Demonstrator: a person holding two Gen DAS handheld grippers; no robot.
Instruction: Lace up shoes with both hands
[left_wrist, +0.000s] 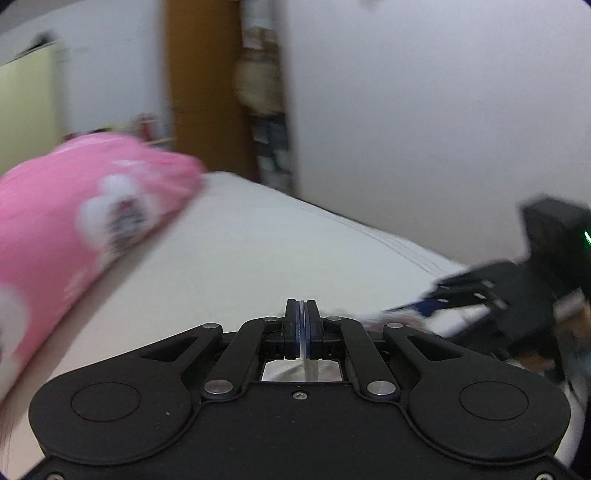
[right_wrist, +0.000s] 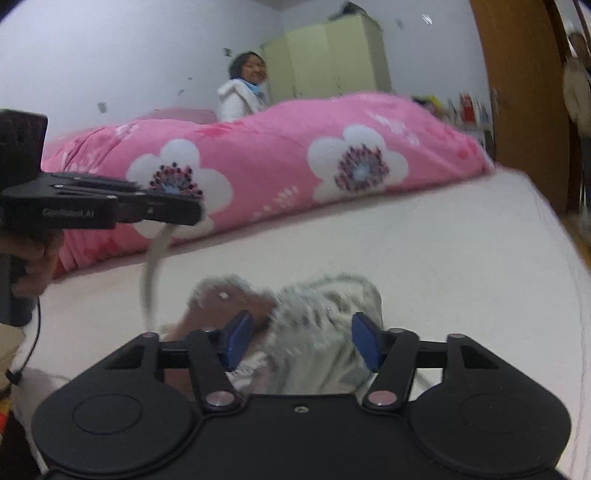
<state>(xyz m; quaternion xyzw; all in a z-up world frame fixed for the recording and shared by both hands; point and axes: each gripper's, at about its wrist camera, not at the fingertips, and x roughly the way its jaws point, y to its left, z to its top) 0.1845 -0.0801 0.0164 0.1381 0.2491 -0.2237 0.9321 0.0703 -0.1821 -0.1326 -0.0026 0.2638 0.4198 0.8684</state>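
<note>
Fingers first: the left gripper (left_wrist: 301, 325) has its blue pads pressed tight together with only a thin pale sliver between them, and from the right wrist camera that same gripper (right_wrist: 197, 214) sits at nine o'clock with a grey shoelace (right_wrist: 157, 254) hanging from its tip, so it is clamped on the lace. The lace droops down from there towards the shoe (right_wrist: 295, 317), a blurred grey-and-brown thing lying on the bed at about six o'clock. The right gripper (right_wrist: 301, 341) stands partly open, its blue pads (right_wrist: 236, 341) on either side of the shoe's upper; the blur hides whether they press on it. A hand (right_wrist: 31, 258) grips the left tool's handle at nine o'clock.

Underneath it all is a pale, cream mattress (right_wrist: 406, 258), bare in the foreground. A pink quilt (right_wrist: 277, 166) with big white flowers is bunched along its far side, from ten to two o'clock. Behind it a person in a white jacket (right_wrist: 236, 99) sits at twelve o'clock, before a pale green wardrobe (right_wrist: 328, 59) and white walls. A brown wooden door frame (right_wrist: 524, 92) rises at two o'clock.

Printed writing runs along the left gripper's side, too blurred to read surely.
</note>
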